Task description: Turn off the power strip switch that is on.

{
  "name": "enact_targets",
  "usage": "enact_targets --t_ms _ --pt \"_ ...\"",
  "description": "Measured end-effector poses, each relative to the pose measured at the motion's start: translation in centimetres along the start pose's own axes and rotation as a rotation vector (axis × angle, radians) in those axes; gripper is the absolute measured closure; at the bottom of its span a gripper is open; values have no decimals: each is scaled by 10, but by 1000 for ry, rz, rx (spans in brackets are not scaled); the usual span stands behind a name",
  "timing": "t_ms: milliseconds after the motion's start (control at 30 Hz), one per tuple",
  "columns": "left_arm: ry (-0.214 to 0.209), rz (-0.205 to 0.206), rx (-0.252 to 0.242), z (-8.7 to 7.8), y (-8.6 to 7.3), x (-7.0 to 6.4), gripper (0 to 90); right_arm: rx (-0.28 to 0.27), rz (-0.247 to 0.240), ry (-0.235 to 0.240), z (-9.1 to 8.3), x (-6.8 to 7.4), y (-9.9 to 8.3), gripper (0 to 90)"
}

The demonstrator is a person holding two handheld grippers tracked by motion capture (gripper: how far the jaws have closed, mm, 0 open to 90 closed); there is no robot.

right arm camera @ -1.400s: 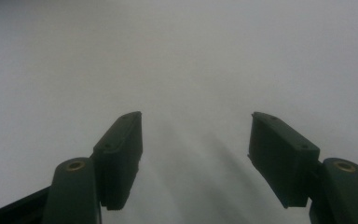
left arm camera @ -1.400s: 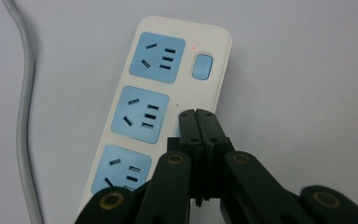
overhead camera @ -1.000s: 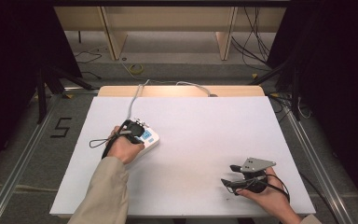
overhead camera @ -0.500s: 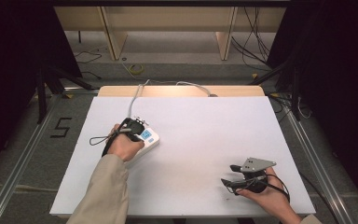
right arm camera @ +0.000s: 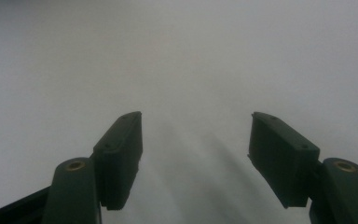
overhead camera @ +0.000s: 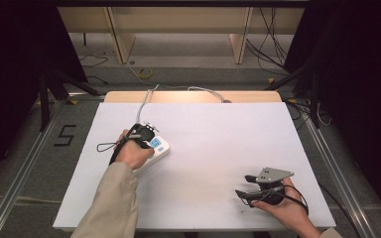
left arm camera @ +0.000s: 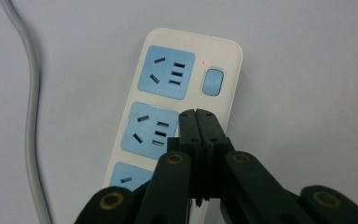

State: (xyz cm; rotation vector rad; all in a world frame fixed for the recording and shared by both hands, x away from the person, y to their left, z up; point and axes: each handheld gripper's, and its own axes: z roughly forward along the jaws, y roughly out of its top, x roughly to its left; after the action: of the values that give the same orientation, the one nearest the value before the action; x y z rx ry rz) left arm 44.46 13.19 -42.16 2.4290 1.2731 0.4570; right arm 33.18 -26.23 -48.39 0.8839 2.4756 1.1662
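Left gripper (left arm camera: 196, 114) over power strip (left arm camera: 168, 84), table (overhead camera: 228, 139) open beyond.

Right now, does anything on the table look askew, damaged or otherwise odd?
Nothing stands out. The power strip lies flat on the table, undamaged, its small red light on. The left tool hovers shut over its middle socket; the right tool is open over bare table.

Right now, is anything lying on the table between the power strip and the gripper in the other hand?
No. In the high view, bare white table separates the power strip from the right gripper.
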Motion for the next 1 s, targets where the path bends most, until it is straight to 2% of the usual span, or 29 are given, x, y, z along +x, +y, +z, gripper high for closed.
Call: enact_targets --t_ms 1000 --pt "3 22 23 5 15 -2 899 -1 1 2 0 0 0 358"
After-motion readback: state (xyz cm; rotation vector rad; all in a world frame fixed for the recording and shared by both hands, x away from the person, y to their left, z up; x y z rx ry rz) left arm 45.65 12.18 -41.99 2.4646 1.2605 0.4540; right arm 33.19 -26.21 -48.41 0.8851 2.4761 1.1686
